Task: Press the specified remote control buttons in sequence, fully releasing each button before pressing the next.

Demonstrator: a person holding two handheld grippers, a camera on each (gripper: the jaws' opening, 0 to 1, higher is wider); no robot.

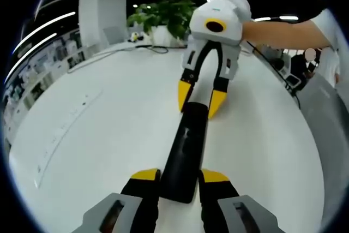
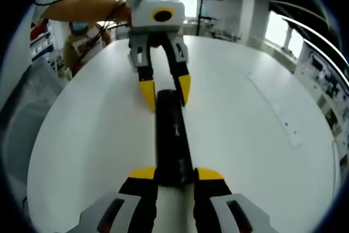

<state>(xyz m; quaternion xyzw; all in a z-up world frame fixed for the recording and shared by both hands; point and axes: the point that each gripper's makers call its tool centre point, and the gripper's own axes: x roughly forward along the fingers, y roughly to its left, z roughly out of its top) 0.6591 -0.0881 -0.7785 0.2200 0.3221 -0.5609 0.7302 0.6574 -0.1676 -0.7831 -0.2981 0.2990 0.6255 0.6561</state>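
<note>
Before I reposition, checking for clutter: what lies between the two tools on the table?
Just the black remote control, lying lengthwise with an end between each tool's yellow tips. The left tool straddles one end, the right tool the other. Both views show it.

Glossy black plastic on the remote [image 1: 185,154] — smooth, matt white table [image 1: 98,135], yellow-tipped plastic left gripper [image 1: 181,177].

Remote control [image 1: 185,154] lies on the table [image 1: 98,135], one claw [image 1: 181,177] at each end
</note>
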